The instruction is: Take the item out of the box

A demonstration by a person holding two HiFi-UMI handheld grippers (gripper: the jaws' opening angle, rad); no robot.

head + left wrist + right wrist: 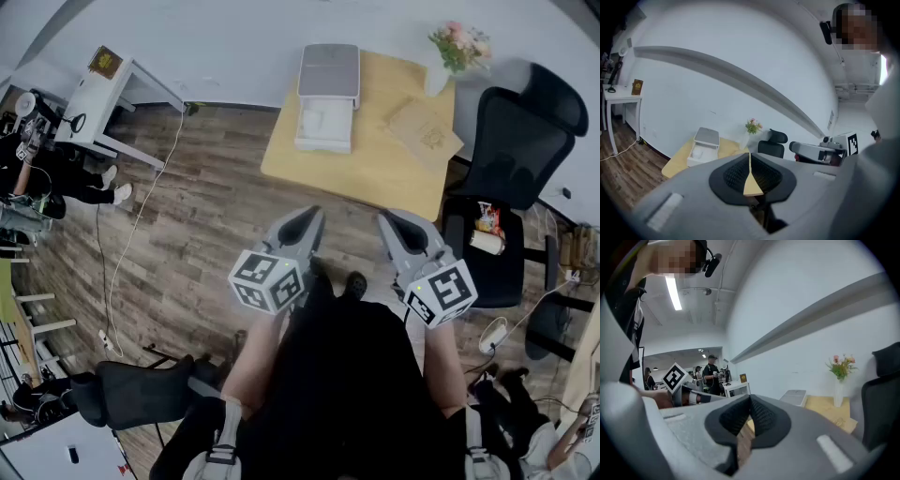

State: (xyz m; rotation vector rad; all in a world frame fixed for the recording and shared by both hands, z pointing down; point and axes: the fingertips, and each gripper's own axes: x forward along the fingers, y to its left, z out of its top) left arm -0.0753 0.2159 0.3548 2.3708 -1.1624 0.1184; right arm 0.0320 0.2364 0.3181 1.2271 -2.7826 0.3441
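Observation:
A white box (324, 124) lies open on the far side of a wooden table (375, 155), its grey lid (329, 70) tipped back. Something white rests inside; what it is I cannot make out. Both grippers hang over the floor, short of the table's near edge. My left gripper (314, 215) is shut with nothing in it, and my right gripper (384, 218) beside it looks shut and bare as well. In the left gripper view the box (704, 149) stands well beyond the closed tips (749, 154). The right gripper view shows the box (793, 397) far past its tips (750, 398).
A vase of flowers (457, 49) and a flat brown card (424, 131) share the table's right end. A black office chair (511, 155) with packets on its seat stands right of the table. A white desk (103, 94) is far left, another black chair (122, 394) near left, a cable (141, 216) on the floor.

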